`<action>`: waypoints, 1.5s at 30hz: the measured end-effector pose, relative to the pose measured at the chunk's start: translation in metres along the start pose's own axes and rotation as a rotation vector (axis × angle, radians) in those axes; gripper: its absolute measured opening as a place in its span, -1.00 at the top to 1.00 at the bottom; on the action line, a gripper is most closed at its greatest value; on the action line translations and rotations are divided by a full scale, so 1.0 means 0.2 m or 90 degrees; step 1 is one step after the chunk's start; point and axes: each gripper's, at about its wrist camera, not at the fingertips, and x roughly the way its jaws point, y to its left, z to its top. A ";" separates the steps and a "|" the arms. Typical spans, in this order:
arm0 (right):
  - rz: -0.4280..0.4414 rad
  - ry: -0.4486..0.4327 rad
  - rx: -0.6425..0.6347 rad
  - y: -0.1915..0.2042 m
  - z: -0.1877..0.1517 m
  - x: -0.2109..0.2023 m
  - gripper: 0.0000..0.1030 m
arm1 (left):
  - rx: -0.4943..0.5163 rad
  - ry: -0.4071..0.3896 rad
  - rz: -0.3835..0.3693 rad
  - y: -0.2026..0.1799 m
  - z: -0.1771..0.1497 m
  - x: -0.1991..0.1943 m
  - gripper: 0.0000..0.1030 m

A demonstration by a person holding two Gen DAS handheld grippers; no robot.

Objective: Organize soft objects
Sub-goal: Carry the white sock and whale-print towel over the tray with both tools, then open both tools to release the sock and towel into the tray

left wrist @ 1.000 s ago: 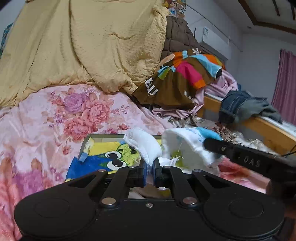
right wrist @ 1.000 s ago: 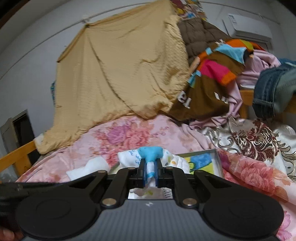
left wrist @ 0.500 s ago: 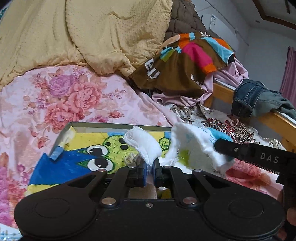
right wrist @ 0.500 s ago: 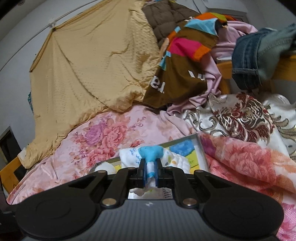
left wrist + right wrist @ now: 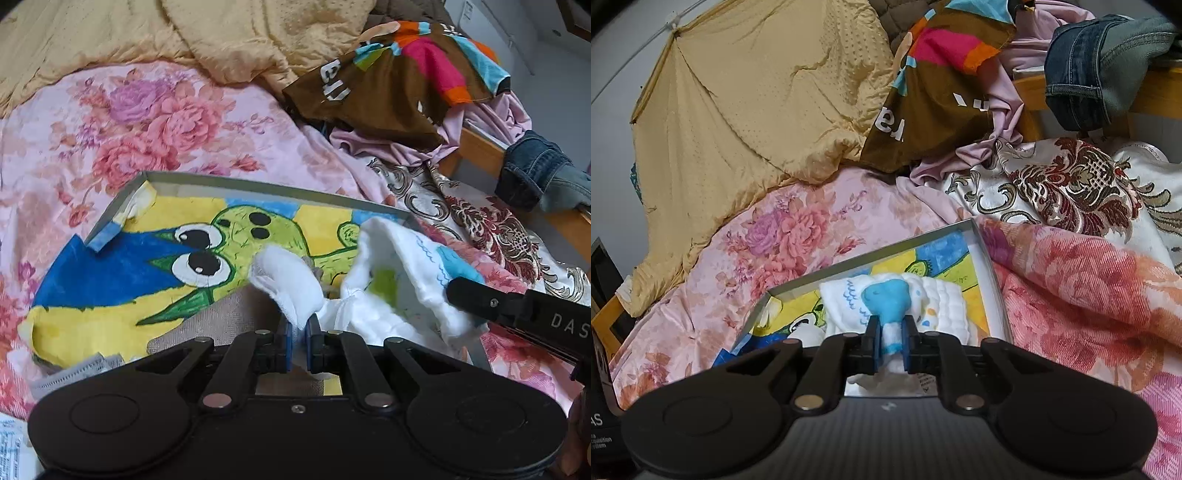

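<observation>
A white quilted cloth [image 5: 391, 280] with a light-blue patch hangs between both grippers, low over a shallow grey box [image 5: 258, 184] lined with a yellow, blue and green cartoon picture. My left gripper [image 5: 299, 332] is shut on one white edge of the cloth. In the left wrist view my right gripper [image 5: 458, 291] comes in from the right and grips the blue-patched end. In its own view the right gripper [image 5: 891, 343] has its jaws opening, with the blue part of the cloth [image 5: 886, 299] still pinched between the pads, above the box [image 5: 871, 254].
The box rests on a pink floral quilt [image 5: 147, 122]. Behind it are a yellow blanket [image 5: 240, 33], a brown multicoloured garment [image 5: 388, 85], pale pink clothing and jeans [image 5: 535, 170] on a wooden bed rail. A brocade cover [image 5: 1071, 184] and a red floral blanket [image 5: 1071, 288] lie to the right.
Both grippers have come down and forward with the cloth, so the box now fills more of each view. The right gripper's jaws stand slightly wider around the cloth.
</observation>
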 end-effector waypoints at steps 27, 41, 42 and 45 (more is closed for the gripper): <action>-0.029 -0.053 -0.072 0.14 0.00 -0.28 -0.59 | -0.030 -0.077 0.055 0.00 0.03 -0.45 -0.36; -0.007 -0.101 -0.080 0.21 -0.04 -0.77 -0.99 | -0.030 -0.118 0.036 -0.02 -0.11 -0.95 -0.72; -0.005 -0.102 -0.079 0.22 -0.05 -0.79 -0.99 | -0.029 -0.119 0.035 -0.03 -0.12 -0.98 -0.75; -0.002 -0.099 -0.077 0.24 -0.11 -0.85 -0.99 | -0.020 -0.125 0.034 -0.02 -0.16 -1.07 -0.88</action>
